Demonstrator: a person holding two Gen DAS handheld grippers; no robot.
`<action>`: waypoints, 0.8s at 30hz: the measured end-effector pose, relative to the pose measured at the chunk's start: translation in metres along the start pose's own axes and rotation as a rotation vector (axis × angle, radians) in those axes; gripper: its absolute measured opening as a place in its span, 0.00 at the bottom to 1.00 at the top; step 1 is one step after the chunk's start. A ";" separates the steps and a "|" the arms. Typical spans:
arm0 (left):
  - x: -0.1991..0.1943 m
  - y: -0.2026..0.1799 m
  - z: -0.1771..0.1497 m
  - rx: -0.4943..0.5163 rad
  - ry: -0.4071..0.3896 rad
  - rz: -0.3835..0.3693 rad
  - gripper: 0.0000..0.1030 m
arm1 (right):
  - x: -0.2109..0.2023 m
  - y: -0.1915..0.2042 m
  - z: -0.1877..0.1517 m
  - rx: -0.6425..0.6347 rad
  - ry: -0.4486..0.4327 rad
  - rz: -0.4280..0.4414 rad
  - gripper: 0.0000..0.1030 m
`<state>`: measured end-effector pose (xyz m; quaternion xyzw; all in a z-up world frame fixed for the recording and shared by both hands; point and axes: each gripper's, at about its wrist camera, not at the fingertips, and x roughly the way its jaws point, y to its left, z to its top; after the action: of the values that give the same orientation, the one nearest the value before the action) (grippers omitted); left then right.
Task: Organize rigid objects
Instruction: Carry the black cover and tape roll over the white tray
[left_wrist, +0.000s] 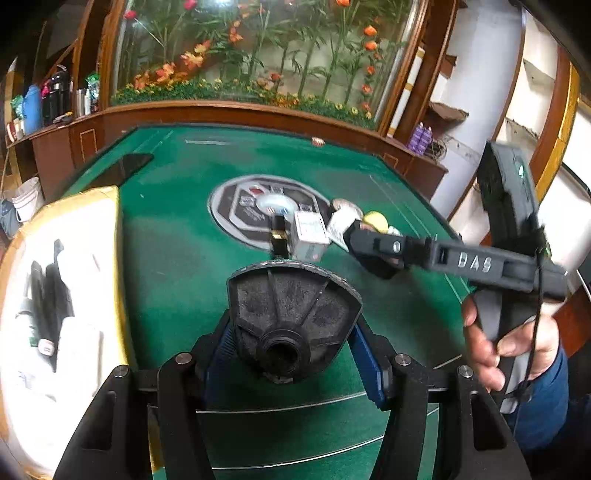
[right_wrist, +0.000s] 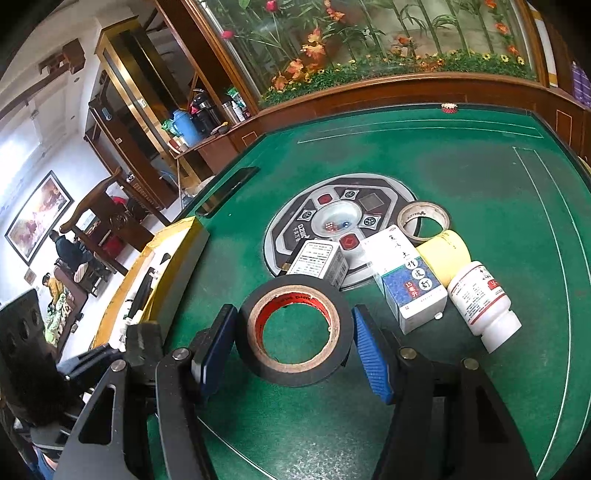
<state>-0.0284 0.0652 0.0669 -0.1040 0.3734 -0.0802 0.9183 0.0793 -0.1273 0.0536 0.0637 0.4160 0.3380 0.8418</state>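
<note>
Black plastic disc (left_wrist: 291, 317) sits pinched between the blue pads of the left gripper (left_wrist: 291, 345), raised above the green table (left_wrist: 177, 266). Right gripper (right_wrist: 293, 339) brackets a black tape roll (right_wrist: 293, 330) lying flat on the felt; its left pad touches, the right one stands just off. Boxes (right_wrist: 410, 280) and a white bottle (right_wrist: 484, 304) lie just beyond.

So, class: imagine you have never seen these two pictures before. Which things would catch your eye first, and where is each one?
First, the black fan-shaped plastic part clamped in the left gripper, raised above the green table. Next, the black tape roll with its red core, lying flat on the felt between the right gripper pads. Behind it, boxes and a white pill bottle cluster beside the round centre panel.
</note>
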 end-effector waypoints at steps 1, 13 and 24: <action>-0.005 0.002 0.002 -0.003 -0.011 -0.002 0.62 | 0.000 0.000 0.000 -0.003 0.000 0.001 0.61; -0.061 0.063 0.014 -0.095 -0.142 0.079 0.62 | 0.014 0.011 -0.004 -0.039 0.021 0.005 0.61; -0.083 0.149 0.021 -0.174 -0.124 0.192 0.62 | 0.036 0.092 0.014 -0.144 0.090 0.109 0.61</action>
<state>-0.0618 0.2300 0.0996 -0.1516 0.3295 0.0474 0.9307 0.0576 -0.0323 0.0753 0.0105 0.4239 0.4150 0.8049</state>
